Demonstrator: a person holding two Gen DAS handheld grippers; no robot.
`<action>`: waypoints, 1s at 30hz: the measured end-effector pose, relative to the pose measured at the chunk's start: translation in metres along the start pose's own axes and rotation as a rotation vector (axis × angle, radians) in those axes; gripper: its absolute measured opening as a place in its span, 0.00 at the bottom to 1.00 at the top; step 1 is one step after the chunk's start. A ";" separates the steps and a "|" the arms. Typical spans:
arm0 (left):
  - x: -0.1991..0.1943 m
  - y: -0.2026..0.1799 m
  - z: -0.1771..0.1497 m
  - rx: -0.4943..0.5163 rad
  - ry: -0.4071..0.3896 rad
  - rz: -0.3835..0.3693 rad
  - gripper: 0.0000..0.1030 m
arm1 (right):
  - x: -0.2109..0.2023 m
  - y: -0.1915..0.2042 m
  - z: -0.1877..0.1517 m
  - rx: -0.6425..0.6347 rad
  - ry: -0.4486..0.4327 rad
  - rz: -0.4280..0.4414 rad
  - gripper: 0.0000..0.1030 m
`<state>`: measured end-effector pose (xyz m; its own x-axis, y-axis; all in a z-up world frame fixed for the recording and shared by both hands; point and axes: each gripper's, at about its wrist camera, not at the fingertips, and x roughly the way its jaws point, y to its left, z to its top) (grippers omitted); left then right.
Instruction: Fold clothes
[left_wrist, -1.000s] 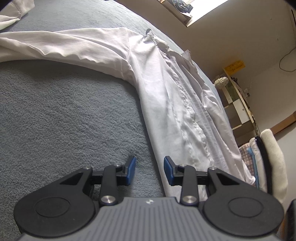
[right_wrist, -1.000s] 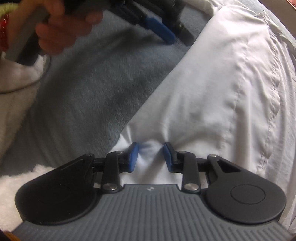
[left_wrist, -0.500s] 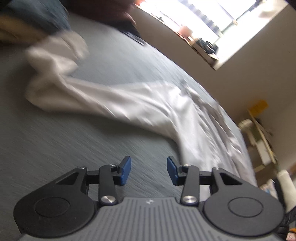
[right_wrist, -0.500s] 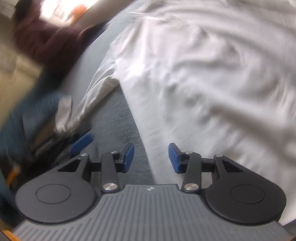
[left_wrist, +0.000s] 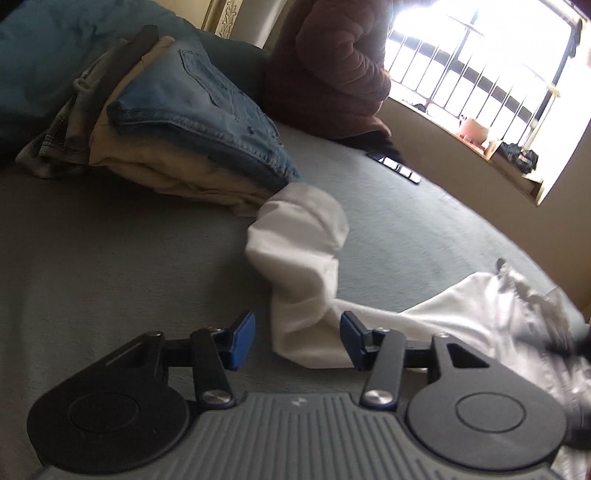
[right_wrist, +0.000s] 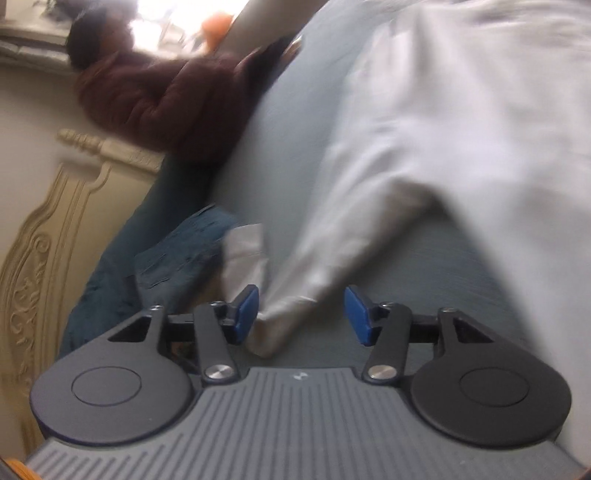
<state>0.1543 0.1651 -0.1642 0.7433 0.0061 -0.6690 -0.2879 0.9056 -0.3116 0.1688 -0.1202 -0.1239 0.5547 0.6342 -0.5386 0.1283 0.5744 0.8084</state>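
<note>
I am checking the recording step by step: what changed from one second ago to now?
Both tongs left the shirt body for its sleeve. The left tongs now straddle the white cotton shirt's sleeve; the right tongs, earlier pinching fabric, are open around it. The shirt still lies on the grey bed cover.

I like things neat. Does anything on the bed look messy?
Yes. The white shirt's sleeve lies crumpled and bent on the grey bed cover, its end against the folded clothes pile. Both grippers are open around it.
</note>
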 end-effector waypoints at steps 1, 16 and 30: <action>0.003 0.001 -0.001 0.003 0.005 0.004 0.43 | 0.019 0.008 0.008 -0.008 0.031 0.007 0.52; 0.031 0.024 -0.014 -0.028 0.058 0.006 0.14 | 0.186 0.055 0.052 -0.162 0.243 -0.072 0.43; 0.012 0.035 -0.018 -0.099 0.048 -0.043 0.16 | 0.170 0.076 0.042 -0.147 0.205 0.075 0.01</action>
<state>0.1424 0.1895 -0.1950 0.7269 -0.0544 -0.6846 -0.3167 0.8580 -0.4044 0.3073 0.0091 -0.1443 0.3783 0.7605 -0.5277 -0.0357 0.5816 0.8127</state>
